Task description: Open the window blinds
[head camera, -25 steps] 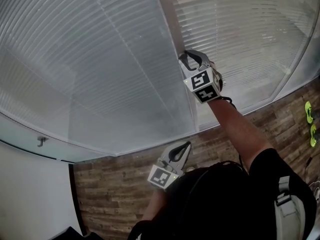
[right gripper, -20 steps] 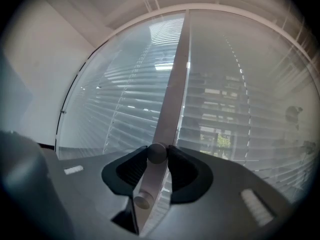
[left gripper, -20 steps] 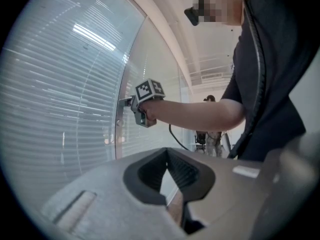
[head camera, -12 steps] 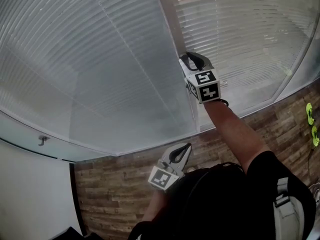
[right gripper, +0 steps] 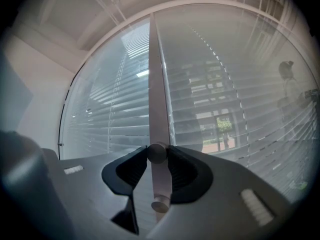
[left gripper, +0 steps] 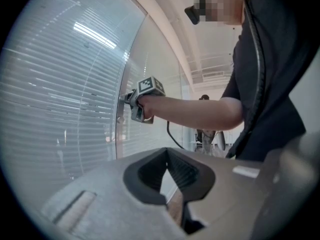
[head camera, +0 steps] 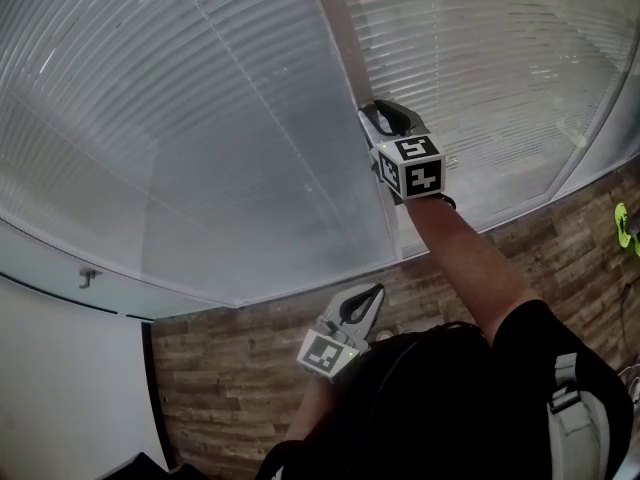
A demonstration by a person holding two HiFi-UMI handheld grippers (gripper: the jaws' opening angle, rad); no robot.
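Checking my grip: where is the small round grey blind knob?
Centre of the right gripper view: the round grey knob is clamped between the right gripper's jaws, on the grey post between two panes.

Office, glass walls [head camera: 220, 228] with blinds [head camera: 500, 78]

The right arm is reaching out level, the right gripper [head camera: 380, 110] pinching a small round knob [right gripper: 156, 153]. The left gripper [head camera: 372, 294] is hanging low, jaws together and empty.

floor [head camera: 225, 373]: brown wood planks | on it: yellow-green item [head camera: 624, 220] at right edge, possibly shoes
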